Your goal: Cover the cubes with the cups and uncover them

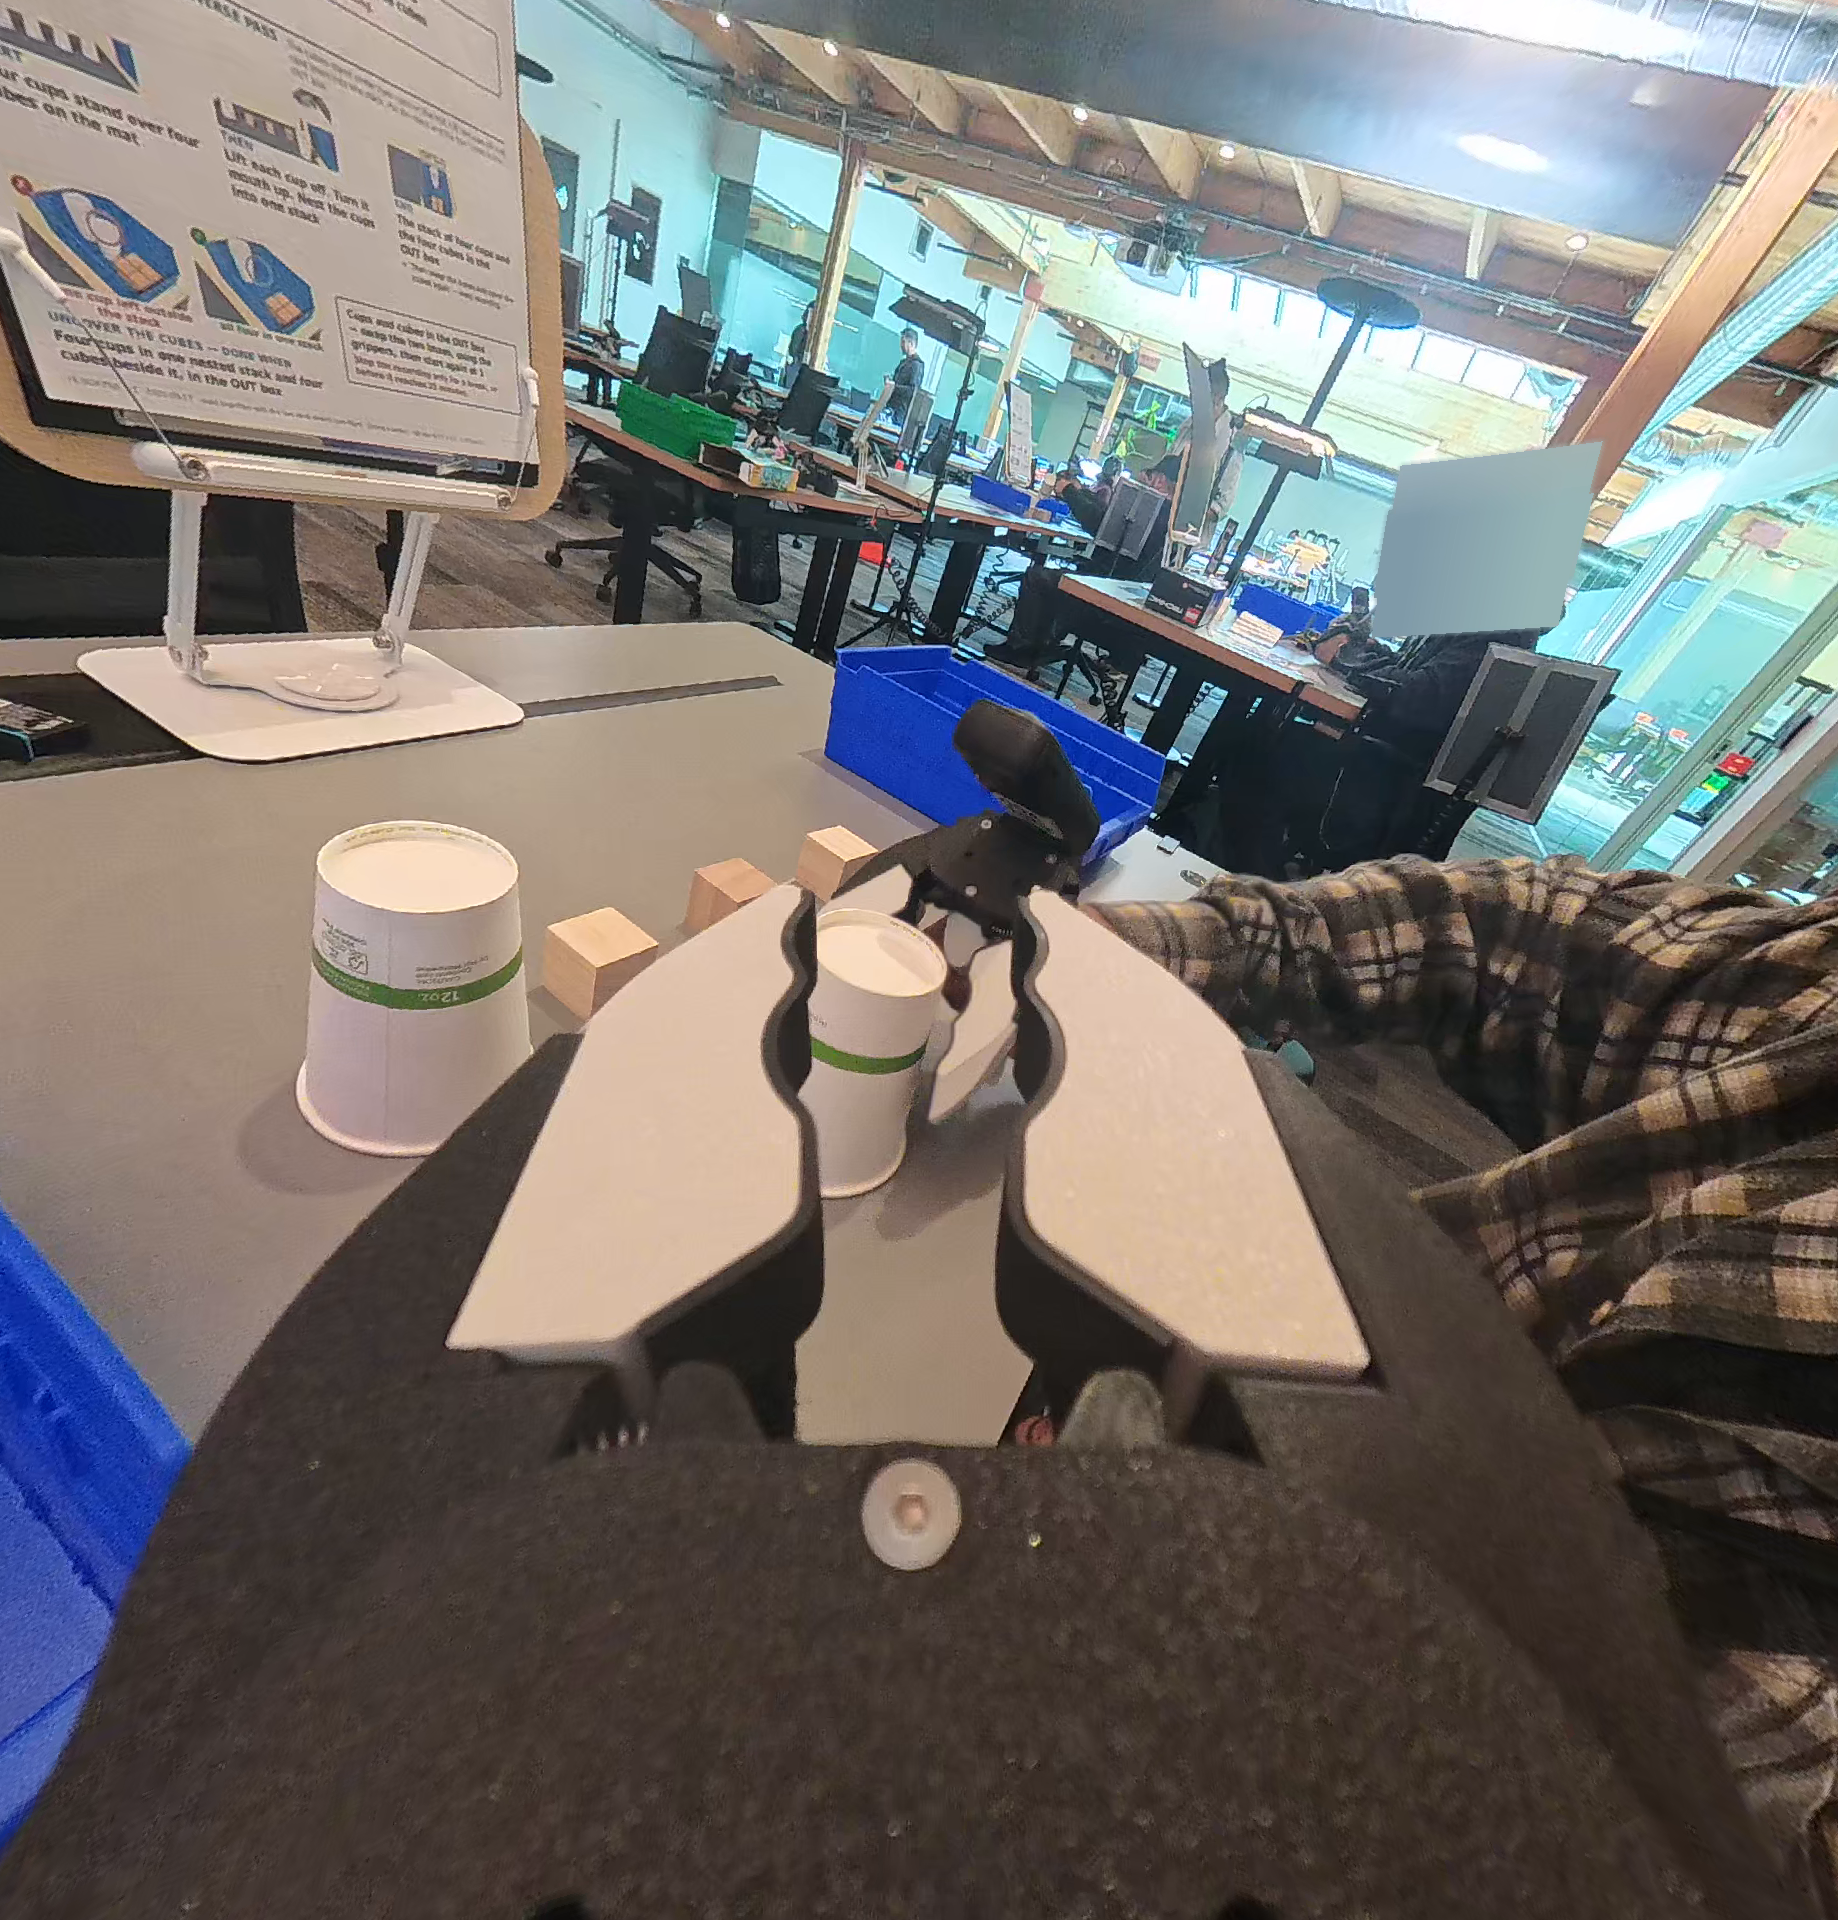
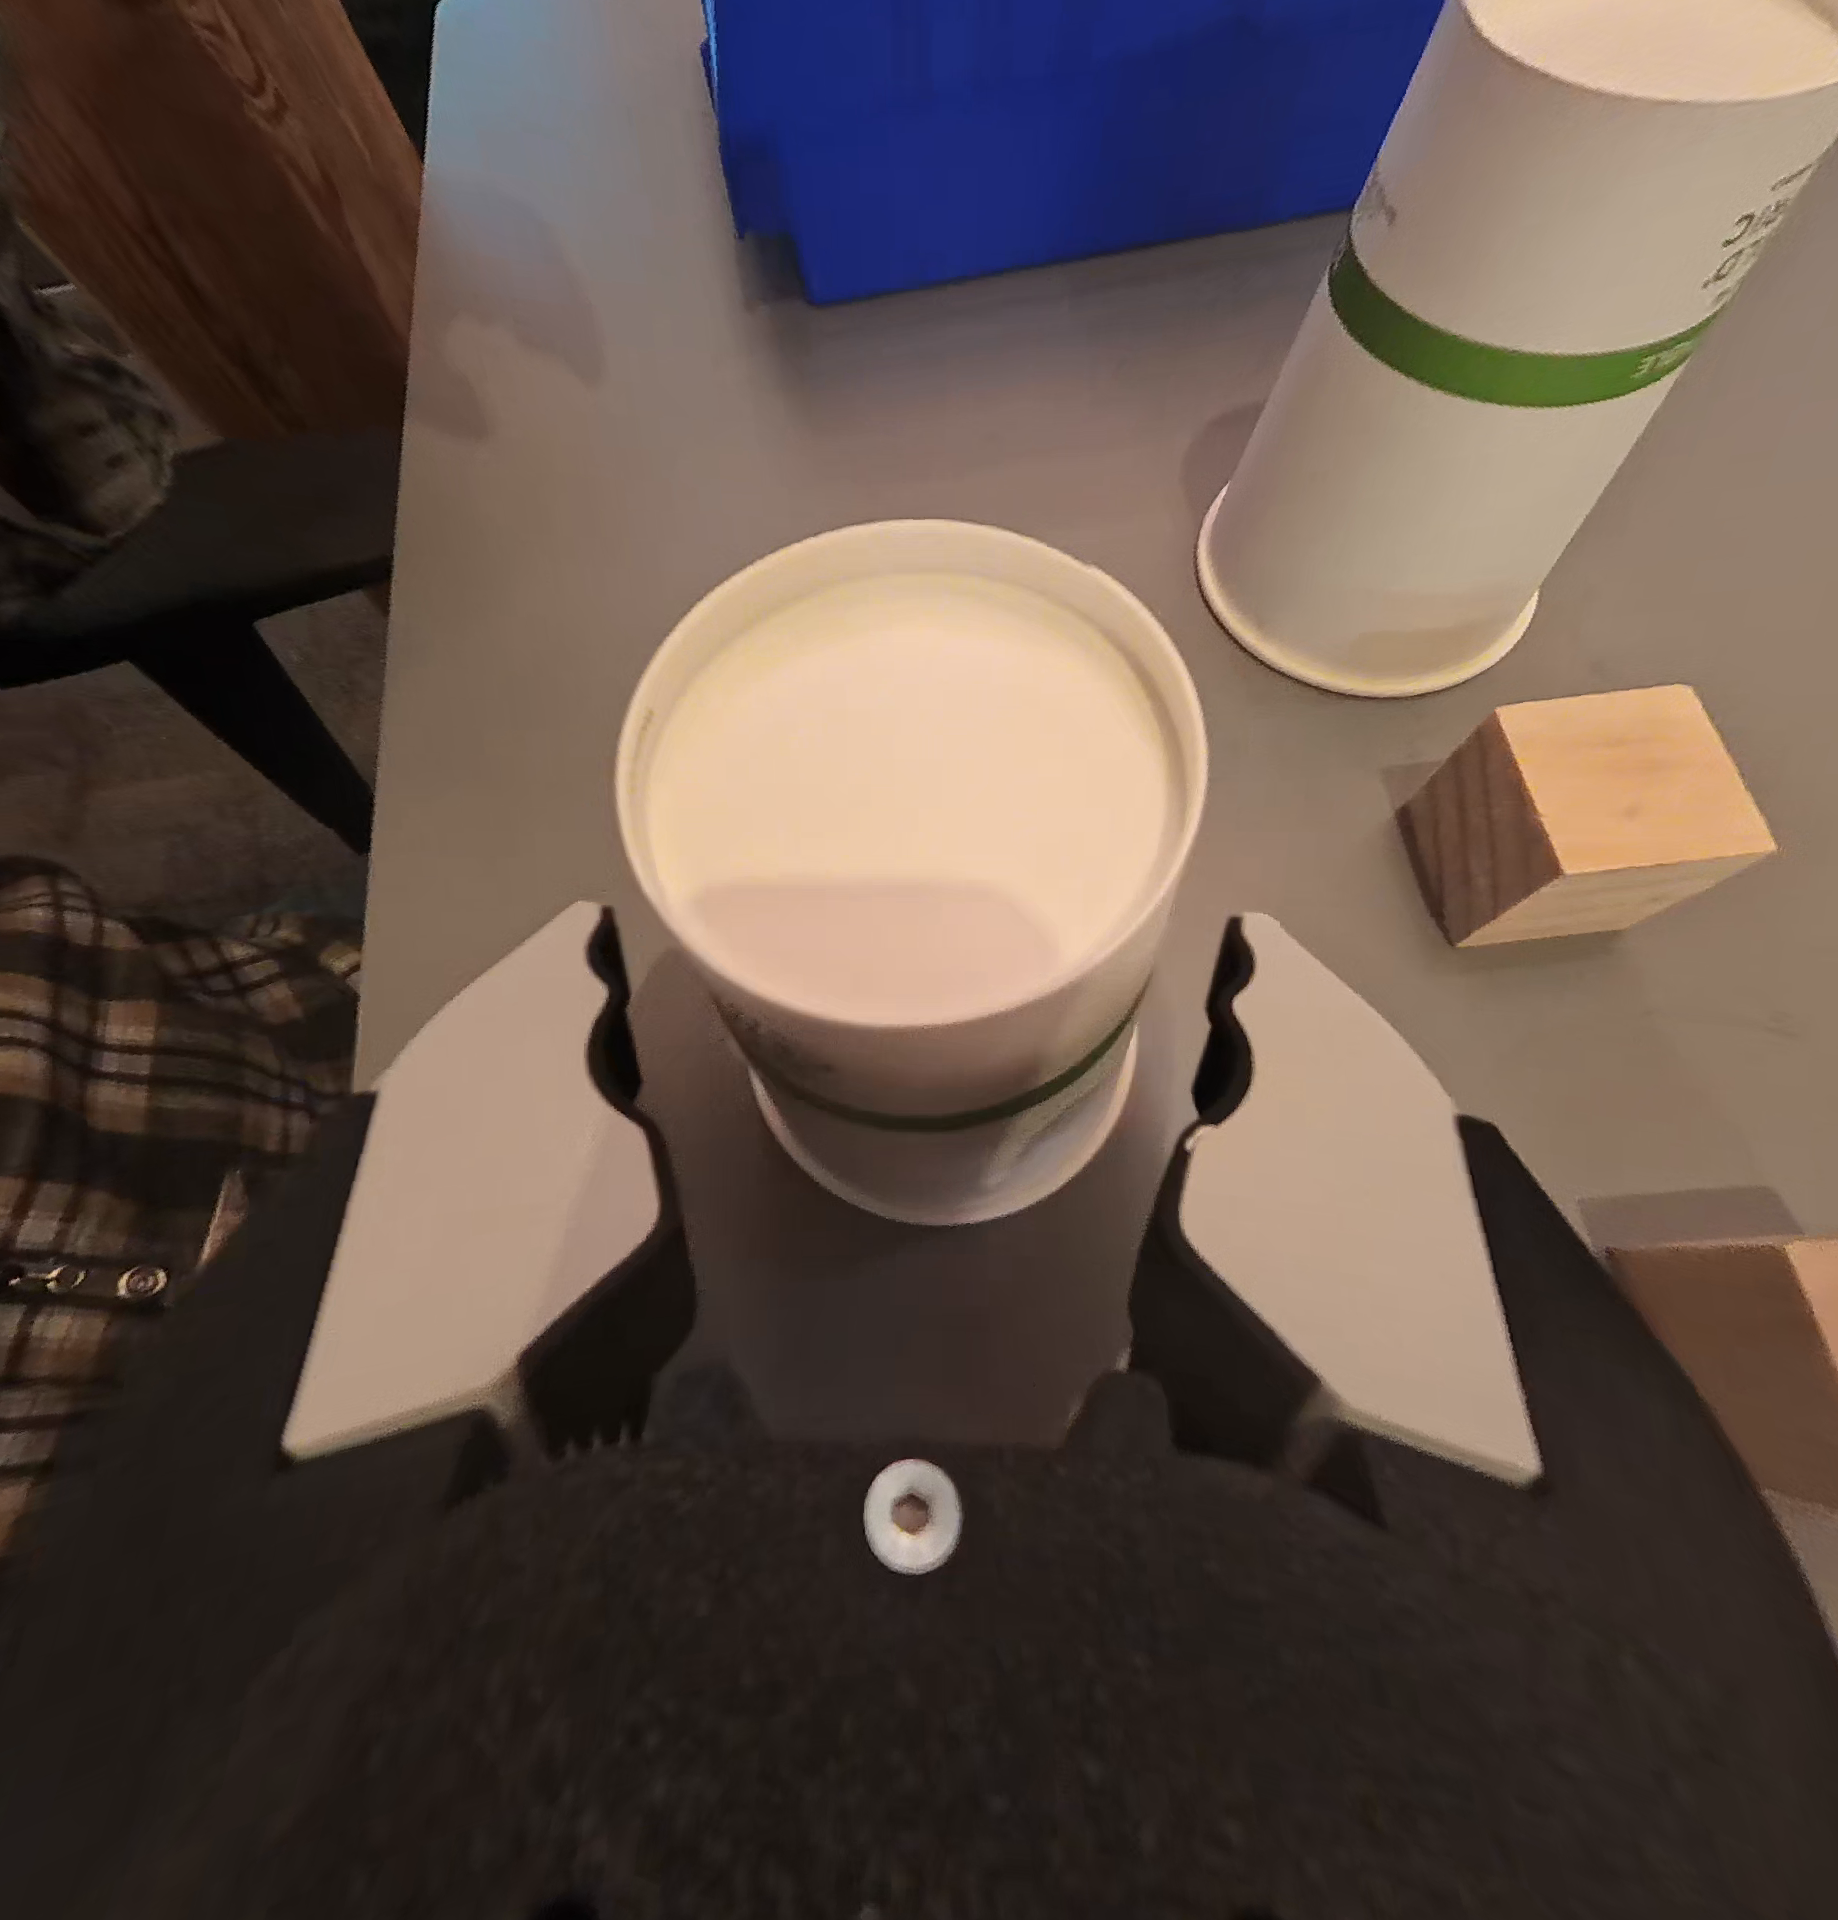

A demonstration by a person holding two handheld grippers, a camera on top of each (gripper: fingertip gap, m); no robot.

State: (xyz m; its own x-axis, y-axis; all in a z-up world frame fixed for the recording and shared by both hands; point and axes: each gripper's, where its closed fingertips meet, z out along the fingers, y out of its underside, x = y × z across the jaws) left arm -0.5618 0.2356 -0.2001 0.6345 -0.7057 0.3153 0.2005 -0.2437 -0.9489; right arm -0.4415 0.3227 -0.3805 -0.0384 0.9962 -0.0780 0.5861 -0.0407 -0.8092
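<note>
while the right gripper [image 2: 915,997] hangs above an upside-down paper cup [image 2: 910,831] on the grey table [image 2: 541,416], its tongs are spread wide and clear of the cup's sides. the left gripper [image 1: 910,997] is parted too, holding nothing, a little back from that same cup [image 1: 873,1039]. a second inverted cup [image 1: 416,966] stands apart to the left. three wooden cubes [image 1: 598,956] sit uncovered in a row behind, near a blue bin [image 1: 956,727].

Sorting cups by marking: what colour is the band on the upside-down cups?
Green, on white cups; clearest in the right wrist view.
</note>
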